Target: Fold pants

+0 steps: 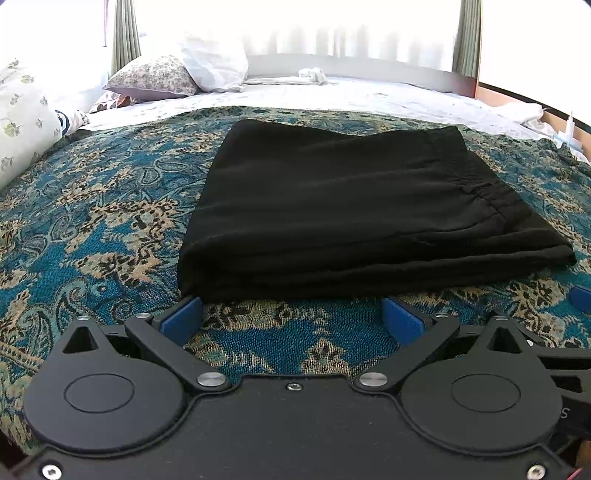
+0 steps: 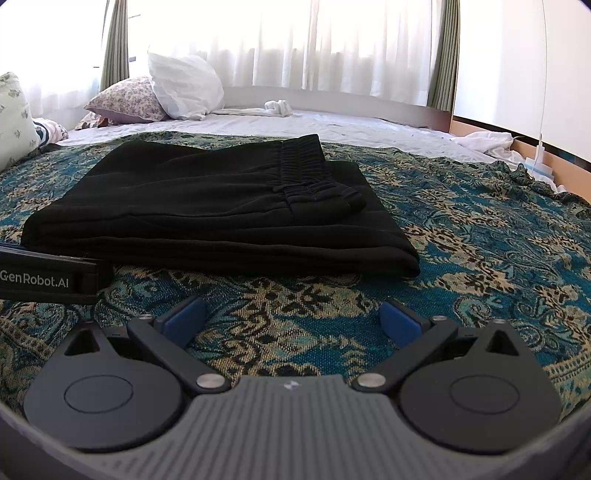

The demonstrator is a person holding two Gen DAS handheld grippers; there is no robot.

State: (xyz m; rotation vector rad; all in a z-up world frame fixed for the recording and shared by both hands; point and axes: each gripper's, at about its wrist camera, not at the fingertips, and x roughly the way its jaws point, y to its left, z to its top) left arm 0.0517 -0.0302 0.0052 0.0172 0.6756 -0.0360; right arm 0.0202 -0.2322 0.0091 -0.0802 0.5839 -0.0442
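Resting low over the patterned bedspread (image 1: 92,221), the left gripper (image 1: 291,317) and right gripper (image 2: 291,317) gape empty. Just ahead lie the folded black pants (image 1: 343,206), long axis seemingly crosswise, waistband (image 2: 303,173) to the right.

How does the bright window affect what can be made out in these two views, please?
Left wrist view: the window blows out to white, and the black pants keep only faint folds. Right wrist view: the curtains show pleats, and the pants' waistband gathers read clearly. Both views bend at the edges.
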